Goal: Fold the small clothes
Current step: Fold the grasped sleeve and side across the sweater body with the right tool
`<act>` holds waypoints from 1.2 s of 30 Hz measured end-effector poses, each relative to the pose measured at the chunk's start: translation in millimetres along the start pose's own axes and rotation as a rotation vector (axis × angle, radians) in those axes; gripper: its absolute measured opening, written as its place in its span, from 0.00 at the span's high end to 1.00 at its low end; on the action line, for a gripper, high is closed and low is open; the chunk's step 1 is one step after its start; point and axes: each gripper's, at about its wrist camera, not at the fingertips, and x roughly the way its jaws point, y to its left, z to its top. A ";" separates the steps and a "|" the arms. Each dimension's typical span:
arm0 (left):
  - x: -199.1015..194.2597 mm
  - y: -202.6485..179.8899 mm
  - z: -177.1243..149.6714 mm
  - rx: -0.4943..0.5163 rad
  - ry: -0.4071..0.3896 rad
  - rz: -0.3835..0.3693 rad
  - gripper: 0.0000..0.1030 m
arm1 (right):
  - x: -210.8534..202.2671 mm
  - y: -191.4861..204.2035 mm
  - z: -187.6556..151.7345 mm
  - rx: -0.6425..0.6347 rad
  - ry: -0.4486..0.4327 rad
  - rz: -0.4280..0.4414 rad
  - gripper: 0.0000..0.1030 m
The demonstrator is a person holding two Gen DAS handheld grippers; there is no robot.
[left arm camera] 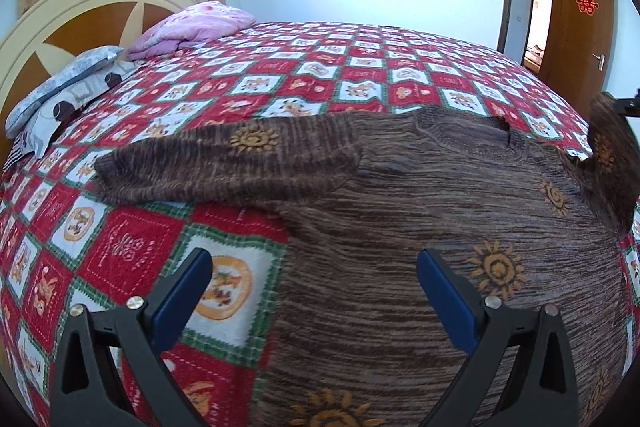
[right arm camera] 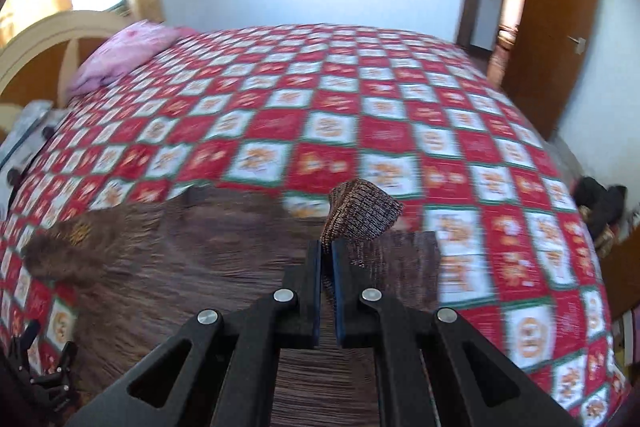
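A brown knit sweater (left arm camera: 420, 195) with orange sun motifs lies spread on the bed. Its left sleeve (left arm camera: 224, 163) stretches out flat to the left. My left gripper (left arm camera: 314, 261) hovers open above the sweater's left side edge, nothing between its fingers. My right gripper (right arm camera: 327, 247) is shut on the cuff of the other sleeve (right arm camera: 360, 213), which sticks up beyond the fingertips. In the left wrist view that lifted sleeve (left arm camera: 608, 163) hangs at the far right, with the right gripper (left arm camera: 624, 105) only partly in view. The sweater body (right arm camera: 192, 247) lies below and left of the right gripper.
A red, white and green checked quilt (left arm camera: 320, 75) covers the bed. Grey pillows (left arm camera: 68, 87) and a pink folded blanket (left arm camera: 192, 27) sit by the headboard (left arm camera: 60, 15) at the left. An open wooden door (left arm camera: 580, 27) stands at the right. Dark items (right arm camera: 600, 203) lie beside the bed.
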 end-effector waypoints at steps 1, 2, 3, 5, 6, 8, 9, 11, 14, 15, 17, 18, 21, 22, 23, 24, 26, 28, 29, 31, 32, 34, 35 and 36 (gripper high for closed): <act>-0.1 3.5 -0.9 -0.003 0.000 0.006 0.00 | 6.8 12.3 -1.6 -0.013 0.004 0.012 0.96; 0.1 7.6 -1.7 -0.007 0.002 0.015 0.00 | 17.7 28.4 -6.1 -0.022 0.012 0.040 0.96; 0.3 11.1 -2.3 -0.012 0.003 0.022 0.00 | 27.9 40.7 -10.6 -0.027 0.022 0.067 0.96; 1.0 17.4 -3.1 -0.023 0.008 0.031 0.00 | 49.3 63.3 -21.8 -0.046 0.044 0.166 0.94; 2.1 20.0 -3.2 -0.028 0.016 0.033 0.00 | 55.8 70.4 -27.3 -0.044 0.052 0.220 0.91; 3.6 23.3 -3.8 -0.029 0.031 0.022 0.00 | 63.0 83.4 -43.7 -0.044 0.078 0.297 0.47; 3.3 24.5 -3.9 -0.029 0.038 0.015 0.00 | 62.2 87.9 -52.7 -0.057 0.095 0.331 0.39; 0.2 24.0 -3.6 -0.017 0.035 0.002 0.00 | 49.1 84.8 -67.3 -0.080 0.070 0.364 0.39; -6.7 18.3 -0.1 0.006 0.017 -0.028 0.00 | 24.0 58.9 -88.7 -0.115 0.023 0.307 0.39; -7.2 15.2 2.7 0.011 0.018 -0.046 0.00 | 15.8 43.2 -95.8 -0.111 0.005 0.274 0.39; -8.3 3.4 11.0 0.020 0.022 -0.084 0.01 | 4.3 12.6 -103.9 -0.088 -0.034 0.187 0.39; -8.4 -4.7 15.8 0.025 0.024 -0.118 0.02 | -0.5 -2.7 -108.0 -0.075 -0.057 0.131 0.39; -2.4 -38.6 30.3 0.054 0.028 -0.195 0.13 | -8.8 -41.1 -119.5 -0.014 -0.104 0.005 0.39; 0.3 -49.5 32.6 0.067 0.028 -0.212 0.17 | -9.7 -50.0 -123.1 0.005 -0.112 -0.012 0.38; 5.5 -65.8 36.3 0.090 0.034 -0.225 0.20 | -9.8 -57.4 -124.9 0.019 -0.118 -0.018 0.38; 9.6 -77.4 38.0 0.105 0.043 -0.237 0.20 | -10.3 -64.1 -130.9 0.033 -0.127 -0.024 0.38; 23.2 -102.9 40.5 0.113 0.088 -0.295 0.25 | -9.8 -73.9 -141.3 0.049 -0.144 -0.037 0.38; 42.6 -124.0 41.6 0.105 0.160 -0.344 0.31 | -7.6 -82.4 -152.3 0.064 -0.162 -0.065 0.38; 51.1 -132.3 41.2 0.101 0.189 -0.349 0.37 | -6.3 -86.4 -155.8 0.075 -0.157 -0.075 0.38; 67.4 -146.4 38.4 0.101 0.235 -0.356 0.41 | -2.0 -94.5 -157.4 0.106 -0.122 -0.067 0.38; 72.8 -151.2 36.7 0.108 0.249 -0.349 0.47 | -2.2 -98.1 -156.7 0.120 -0.119 -0.062 0.38; 77.7 -160.3 33.6 0.124 0.224 -0.320 0.60 | -5.7 -104.5 -155.4 0.137 -0.141 -0.069 0.38; 75.4 -163.3 33.2 0.138 0.190 -0.320 0.80 | -8.0 -107.4 -154.5 0.148 -0.148 -0.073 0.38; 73.7 -165.7 33.3 0.145 0.186 -0.361 0.91 | -8.9 -109.3 -154.9 0.156 -0.152 -0.069 0.38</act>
